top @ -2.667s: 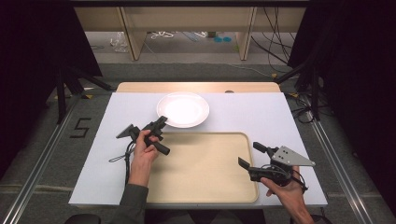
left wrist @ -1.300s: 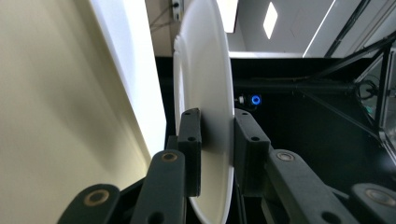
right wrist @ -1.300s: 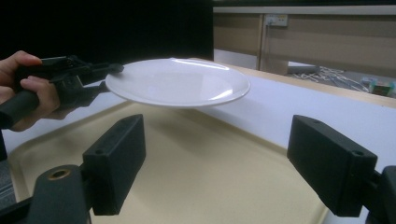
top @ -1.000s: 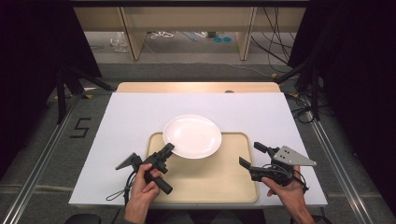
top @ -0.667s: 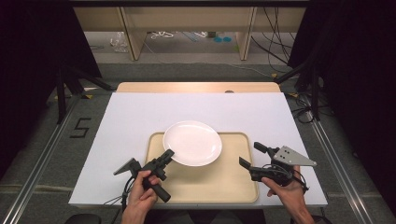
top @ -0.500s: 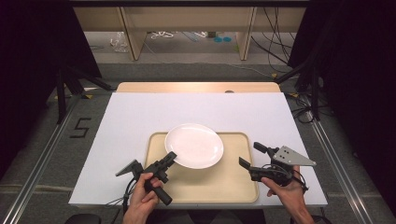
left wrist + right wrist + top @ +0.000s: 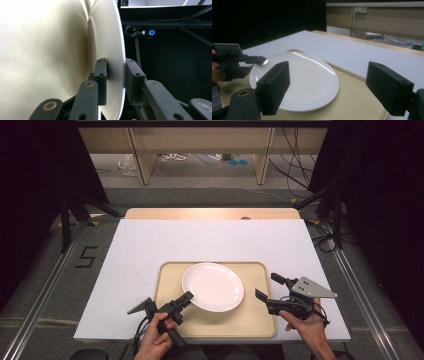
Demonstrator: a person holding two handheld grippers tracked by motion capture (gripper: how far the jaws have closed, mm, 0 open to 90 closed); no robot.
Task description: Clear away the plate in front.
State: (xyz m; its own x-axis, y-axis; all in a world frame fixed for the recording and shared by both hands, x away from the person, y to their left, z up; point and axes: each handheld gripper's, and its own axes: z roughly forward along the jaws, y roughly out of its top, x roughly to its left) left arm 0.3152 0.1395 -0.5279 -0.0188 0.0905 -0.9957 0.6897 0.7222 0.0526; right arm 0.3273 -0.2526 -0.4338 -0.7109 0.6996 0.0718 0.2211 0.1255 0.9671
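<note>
High view: a round, glossy white plate (image 7: 213, 286) sits over a beige rectangular tray (image 7: 260, 322) with rounded corners and a low raised rim, on a matte white table top (image 7: 210, 240). The left gripper (image 7: 186, 298) is clamped on the plate's near-left rim, so the plate reaches forward and to the right from its jaws. In the left gripper view the two black jaws press the thin smooth rim (image 7: 117, 70) from either side, one pad on the upper face and one beneath, with the pale tray surface (image 7: 37, 62) just past the under jaw. The right gripper (image 7: 266, 287) hovers at the tray's right edge with its jaws wide apart and nothing between them; the plate lies just to its left, near but not touching. In the right gripper view the plate (image 7: 307, 80) shows a shallow dished centre and bright reflections, and the left gripper (image 7: 242, 61) bites its far rim. Bare tray lies in front of the right gripper's jaws, and open white table top lies beyond the tray.
</note>
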